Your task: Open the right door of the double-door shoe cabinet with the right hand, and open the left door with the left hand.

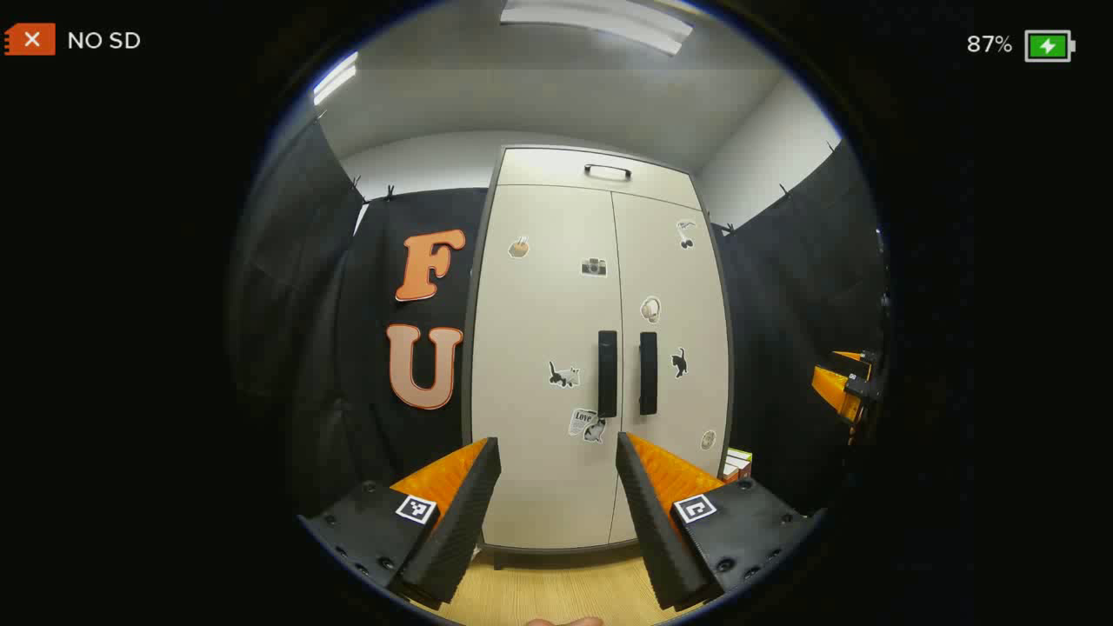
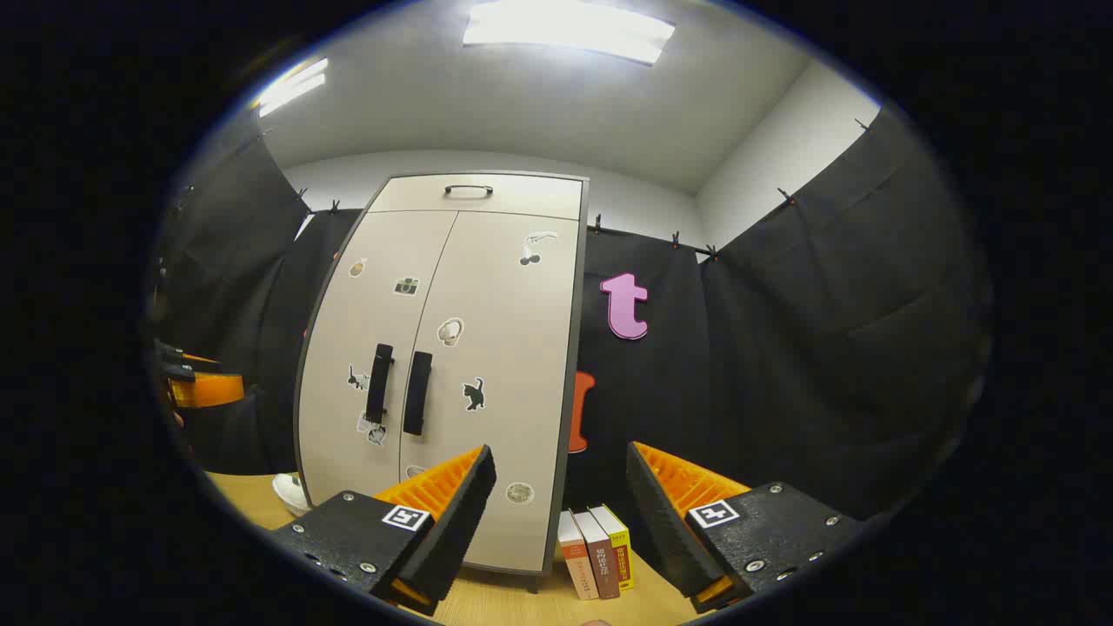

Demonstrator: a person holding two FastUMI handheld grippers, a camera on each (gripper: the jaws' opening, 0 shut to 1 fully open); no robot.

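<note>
A pale double-door shoe cabinet (image 1: 556, 287) (image 2: 487, 287) stands upright with both doors closed. Two black vertical handles sit side by side at the seam: the left door handle (image 1: 607, 373) (image 2: 379, 382) and the right door handle (image 1: 648, 372) (image 2: 417, 393). Small stickers dot both doors. My left gripper (image 1: 558, 452) is open and faces the cabinet front from some distance, roughly below the handles. My right gripper (image 2: 561, 461) is open too, aimed past the cabinet's right edge. The other gripper (image 1: 839, 387) (image 2: 196, 387) shows at the edge of each view.
Three books (image 2: 596, 543) stand on the wooden surface (image 2: 539, 604) just right of the cabinet. A black top handle (image 1: 607, 170) sits on the upper panel. A white object (image 2: 291, 494) lies at the cabinet's lower left. Black cloth walls surround the booth.
</note>
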